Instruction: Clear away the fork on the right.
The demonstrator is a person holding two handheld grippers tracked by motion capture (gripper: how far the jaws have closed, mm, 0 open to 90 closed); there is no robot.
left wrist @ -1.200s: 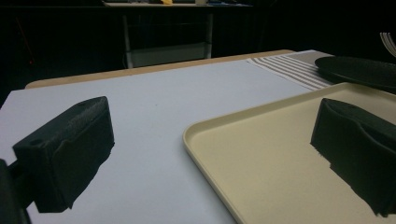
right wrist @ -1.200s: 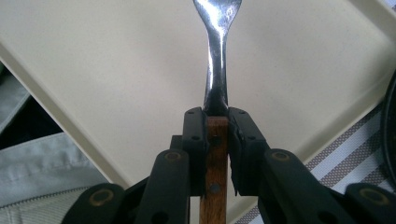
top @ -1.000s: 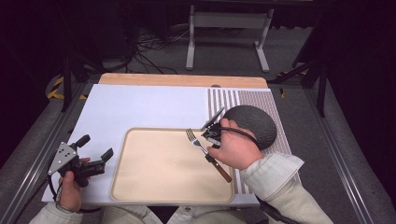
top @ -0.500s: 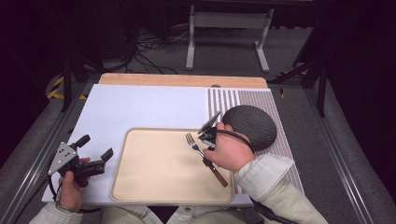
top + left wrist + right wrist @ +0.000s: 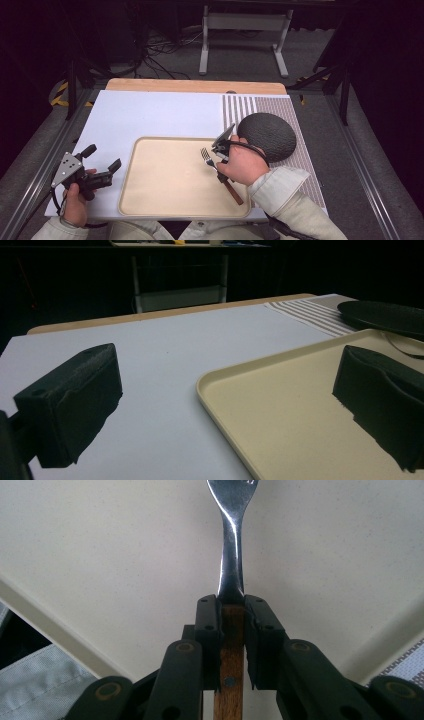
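Gripping one fork (image 5: 231,555), right gripper (image 5: 231,625).

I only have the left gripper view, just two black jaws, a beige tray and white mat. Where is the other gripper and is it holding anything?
Observer: The right gripper is over the beige rectangular tray, shut on a metal fork with a wooden handle.
Operator: Where exactly do the jaws grip it?
Observer: At the top of the wooden handle, just where the metal neck begins; the tines point away from the hand.
Operator: What is that dark thing past the tray's far corner?
Observer: A dark grey round plate, lying on the striped placemat right of the tray.
Operator: And my own gripper?
Observer: The left gripper is open, held over the white mat left of the tray.
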